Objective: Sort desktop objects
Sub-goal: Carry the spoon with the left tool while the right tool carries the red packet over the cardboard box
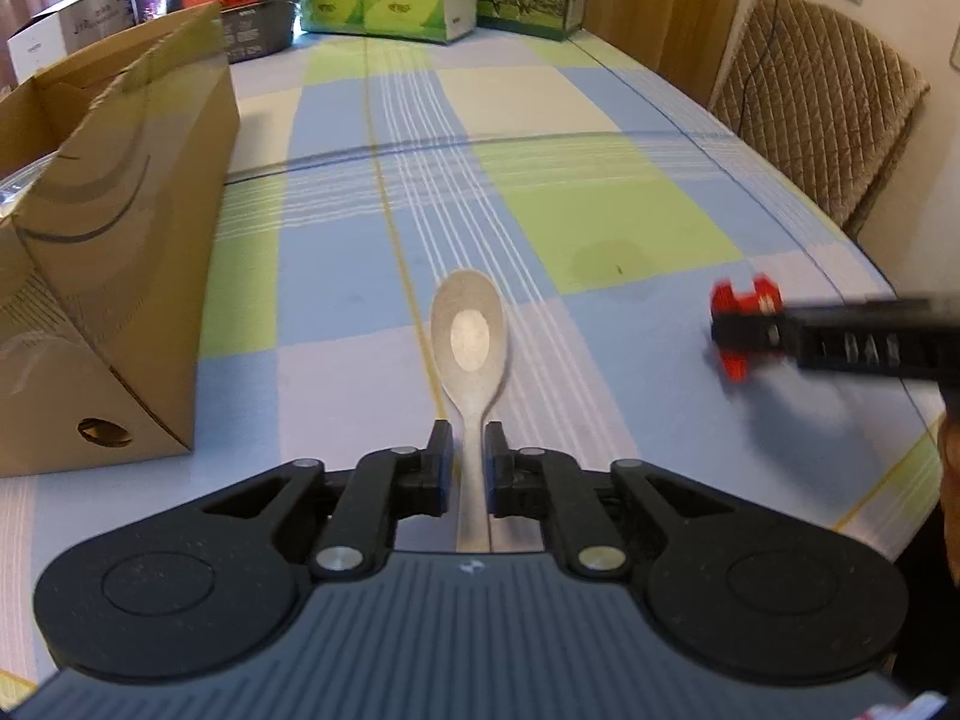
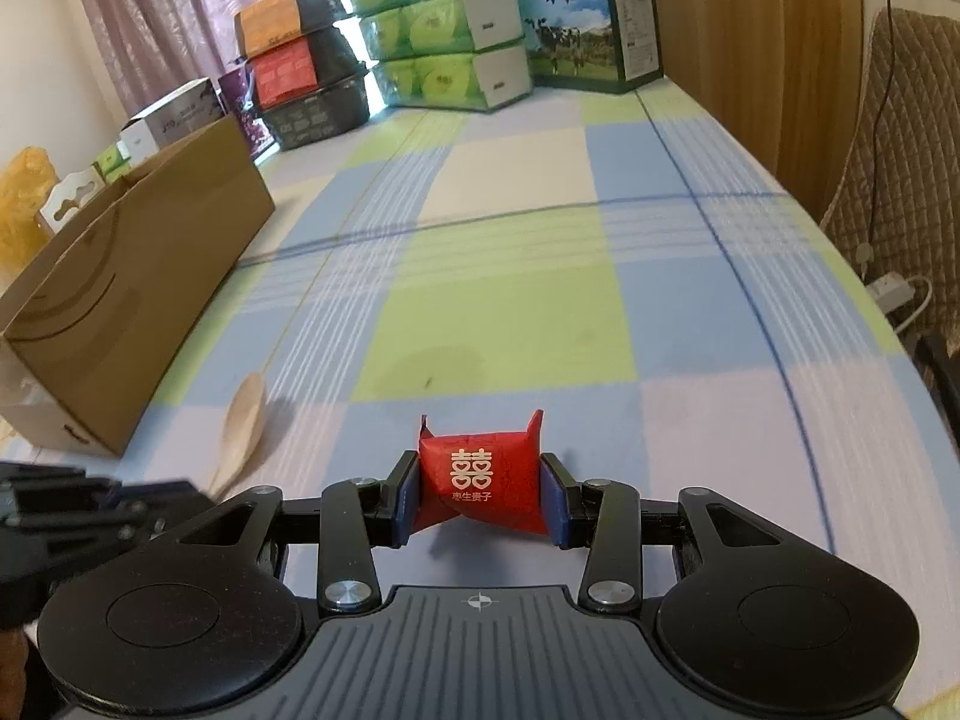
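Clamped between the left gripper's (image 1: pixel 468 468) pads, the pale spoon (image 1: pixel 471 360) is held by its handle, with its long axis running straight away from the camera and its bowl face up at the far end, apparently just above the checked tablecloth (image 1: pixel 600 228). Holding it by the narrow handle leaves the bowl free, which should ease dropping it into the open cardboard box (image 1: pixel 120 240) standing to the left. Over on the right, the right gripper (image 2: pixel 480 492) is clenched on a red candy packet (image 2: pixel 480 477), squeezed across its width, twisted ends pointing far and near. Stacked cartons and green tissue packs (image 2: pixel 444 30) line the far edge.
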The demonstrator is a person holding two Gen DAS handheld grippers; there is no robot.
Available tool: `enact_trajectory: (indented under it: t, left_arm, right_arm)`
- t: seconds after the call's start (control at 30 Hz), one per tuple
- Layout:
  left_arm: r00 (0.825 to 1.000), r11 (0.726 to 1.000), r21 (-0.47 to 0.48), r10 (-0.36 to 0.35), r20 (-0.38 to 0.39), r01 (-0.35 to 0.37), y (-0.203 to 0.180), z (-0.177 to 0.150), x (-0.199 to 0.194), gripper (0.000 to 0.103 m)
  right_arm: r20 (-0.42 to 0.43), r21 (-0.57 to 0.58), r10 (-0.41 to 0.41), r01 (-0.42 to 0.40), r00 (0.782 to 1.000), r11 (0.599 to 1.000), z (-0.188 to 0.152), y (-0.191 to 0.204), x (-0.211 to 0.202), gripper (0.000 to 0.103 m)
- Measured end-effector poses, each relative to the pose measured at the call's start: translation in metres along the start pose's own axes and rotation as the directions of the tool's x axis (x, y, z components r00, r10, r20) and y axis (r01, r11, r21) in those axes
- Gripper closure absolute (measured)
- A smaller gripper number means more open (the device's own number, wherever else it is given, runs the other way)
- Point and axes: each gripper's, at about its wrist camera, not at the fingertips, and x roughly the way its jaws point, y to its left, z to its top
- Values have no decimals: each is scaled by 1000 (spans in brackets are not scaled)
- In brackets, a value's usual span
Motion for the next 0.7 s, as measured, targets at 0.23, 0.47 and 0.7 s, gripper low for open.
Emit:
enact_trajectory:
  t: [0.23, 0.47, 0.7]
  left_arm:
    - [998, 1000, 19, 13, 65, -14, -5, 13, 12, 62]
    - [996, 999, 36, 28, 84, -31, -12, 13, 30, 63]
    - [994, 999, 36, 28, 102, -32, -11, 15, 34, 75]
  right_arm:
    - [-4, -8, -21, 21, 1000, 1000, 2, 1, -1, 65]
    - [-2, -13, -26, 26, 1000, 1000, 5, -2, 2, 65]
    - [-8, -10, -18, 18, 1000, 1000, 4, -1, 5, 65]
